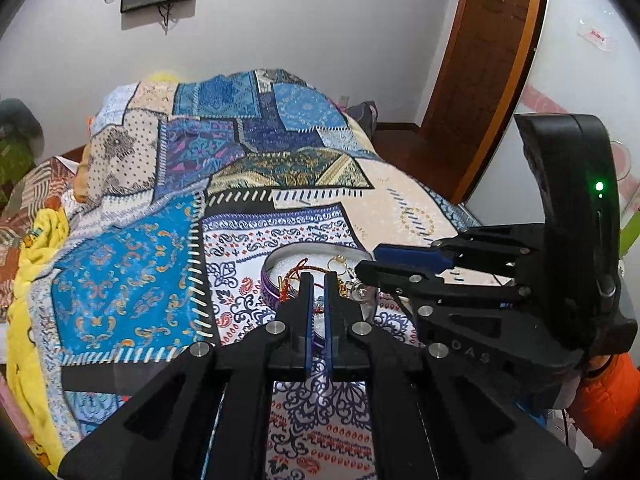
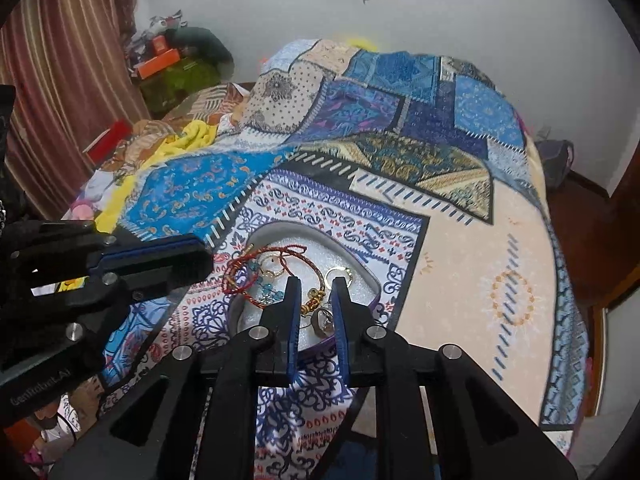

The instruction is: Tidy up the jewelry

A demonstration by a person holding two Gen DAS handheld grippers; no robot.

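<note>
Both grippers crowd over the purple-rimmed tray (image 2: 362, 268), the left gripper (image 2: 192, 258) beside the right gripper (image 2: 316, 284), so little room stays there. The quilt (image 2: 480, 264) toward its right edge lies open for passing.

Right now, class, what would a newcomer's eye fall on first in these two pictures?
First, the bright patchwork quilt that covers the bed. Next, the shallow purple tin in the foreground, holding a tangle of red cord bracelet, gold ring and other pieces. Last, the left gripper and right gripper, both poised over that tin.
</note>
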